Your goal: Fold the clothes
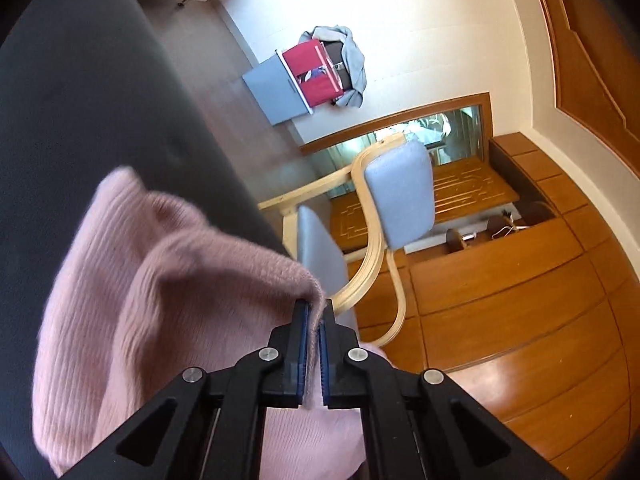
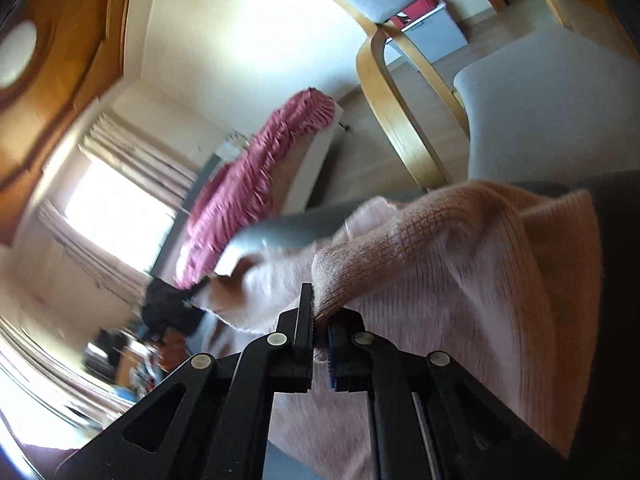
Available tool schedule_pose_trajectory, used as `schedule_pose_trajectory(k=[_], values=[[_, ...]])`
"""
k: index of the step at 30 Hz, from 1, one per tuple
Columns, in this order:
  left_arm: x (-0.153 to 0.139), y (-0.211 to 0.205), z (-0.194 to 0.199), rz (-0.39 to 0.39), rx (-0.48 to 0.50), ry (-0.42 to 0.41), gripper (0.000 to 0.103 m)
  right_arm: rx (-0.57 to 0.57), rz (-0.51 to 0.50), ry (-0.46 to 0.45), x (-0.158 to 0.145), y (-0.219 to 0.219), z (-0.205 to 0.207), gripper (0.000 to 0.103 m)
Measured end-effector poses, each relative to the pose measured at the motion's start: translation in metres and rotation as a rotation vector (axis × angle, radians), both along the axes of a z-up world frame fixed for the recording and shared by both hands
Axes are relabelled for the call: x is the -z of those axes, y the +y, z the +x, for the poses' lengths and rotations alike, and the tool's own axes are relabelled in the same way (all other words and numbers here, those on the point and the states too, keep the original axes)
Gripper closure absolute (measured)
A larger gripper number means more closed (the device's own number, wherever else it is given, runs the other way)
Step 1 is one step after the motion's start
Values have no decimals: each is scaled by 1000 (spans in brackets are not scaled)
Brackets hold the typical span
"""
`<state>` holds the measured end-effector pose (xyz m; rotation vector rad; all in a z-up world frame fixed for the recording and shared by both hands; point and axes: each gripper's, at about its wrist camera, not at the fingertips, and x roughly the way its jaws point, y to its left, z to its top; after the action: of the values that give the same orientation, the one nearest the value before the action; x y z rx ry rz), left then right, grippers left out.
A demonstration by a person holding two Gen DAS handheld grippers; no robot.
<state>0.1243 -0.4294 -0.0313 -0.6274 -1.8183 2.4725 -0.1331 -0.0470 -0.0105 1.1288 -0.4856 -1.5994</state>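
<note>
A pink ribbed knit sweater [image 1: 132, 280] hangs lifted over a dark grey surface [image 1: 88, 92]. My left gripper [image 1: 314, 312] is shut on an edge of the sweater, with cloth pinched between its blue pads. In the right wrist view the same sweater [image 2: 460, 264] is bunched in front of my right gripper [image 2: 320, 312], which is shut on a folded edge of it. The other gripper, held in a hand [image 2: 168, 316], shows blurred at left, at the sweater's far end.
A wooden-armed chair with grey cushions [image 1: 400, 192] stands close ahead, also in the right wrist view [image 2: 532, 112]. A red and grey box with clothes [image 1: 316, 72] sits on the floor by the wall. A bed with a magenta cover [image 2: 256, 184] stands by the window. Wooden cabinets [image 1: 520, 280] are at right.
</note>
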Motion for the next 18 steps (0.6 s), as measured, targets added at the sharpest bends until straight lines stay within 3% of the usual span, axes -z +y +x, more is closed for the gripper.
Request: schedule_pose_trajectory(k=[4, 7, 9, 13, 15, 18], values=[[5, -11, -19, 43, -34, 28, 101, 43, -69, -76, 10, -7, -28, 98], [18, -23, -25, 77, -75, -15, 94, 81, -89, -117, 22, -15, -49, 98], [27, -31, -28, 99, -104, -48, 83, 113, -74, -93, 22, -11, -53, 94], [42, -45, -30, 124, -156, -101, 81, 186, -33, -15, 16, 1, -56, 86], [32, -44, -20, 37, -157, -110, 81, 222, -12, 25, 13, 7, -57, 82], [9, -30, 4, -200, -179, -137, 78, 274, 32, 114, 4, 18, -54, 59]])
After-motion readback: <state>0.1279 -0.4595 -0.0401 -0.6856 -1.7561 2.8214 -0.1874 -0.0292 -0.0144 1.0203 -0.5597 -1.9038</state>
